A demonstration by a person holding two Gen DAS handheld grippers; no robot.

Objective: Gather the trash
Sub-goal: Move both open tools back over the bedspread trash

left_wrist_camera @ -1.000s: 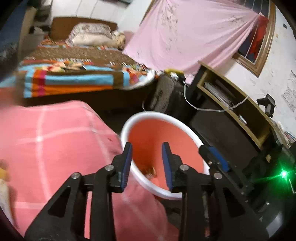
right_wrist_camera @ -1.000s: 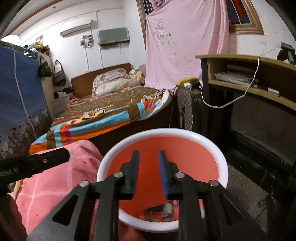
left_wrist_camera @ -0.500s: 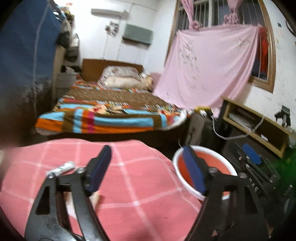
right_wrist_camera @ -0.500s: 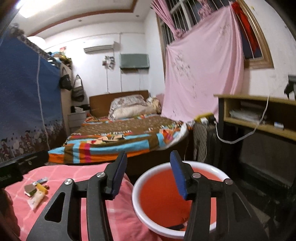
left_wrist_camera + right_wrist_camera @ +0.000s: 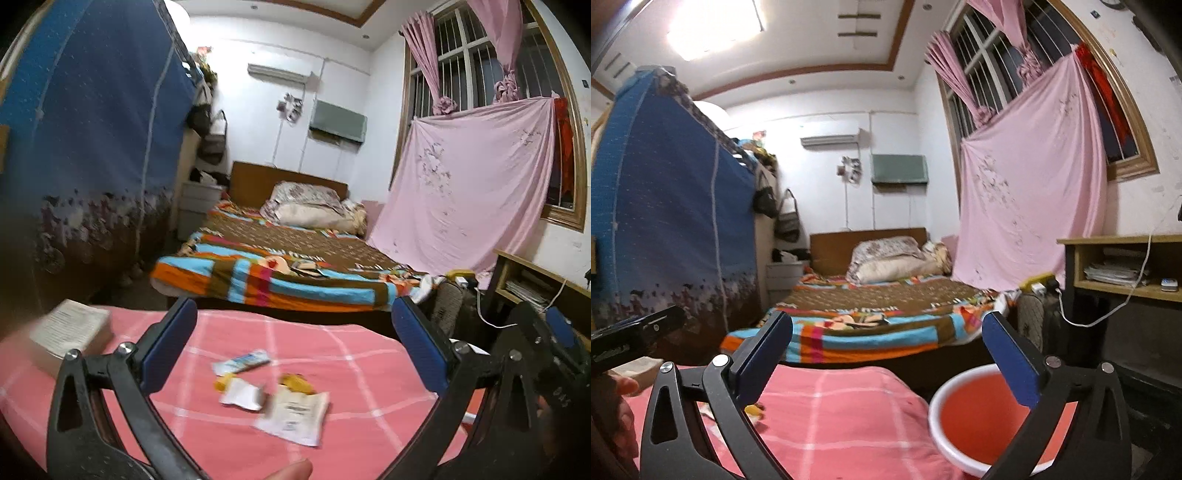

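Several pieces of trash lie on the pink checked cloth (image 5: pixel 332 354): a white printed paper (image 5: pixel 295 411), a white wrapper (image 5: pixel 240 395), a blue and white wrapper (image 5: pixel 243 362) and yellow scraps (image 5: pixel 295 382). My left gripper (image 5: pixel 293 347) is wide open and empty above them. My right gripper (image 5: pixel 886 354) is wide open and empty, above the cloth (image 5: pixel 831 413) and the orange bin with a white rim (image 5: pixel 975 413) at its right. A yellow scrap (image 5: pixel 753 409) shows by the right gripper's left finger.
A book (image 5: pixel 70 326) lies at the cloth's left edge. A bed with a striped blanket (image 5: pixel 280 273) stands behind. A wooden shelf unit (image 5: pixel 1123 273) with a white cable stands on the right, a blue curtain (image 5: pixel 92 147) on the left.
Both grippers opened wide and swung left, away from the bin. The left view now looks over the trash on the cloth; the right view has lifted, with the bin at its lower right.
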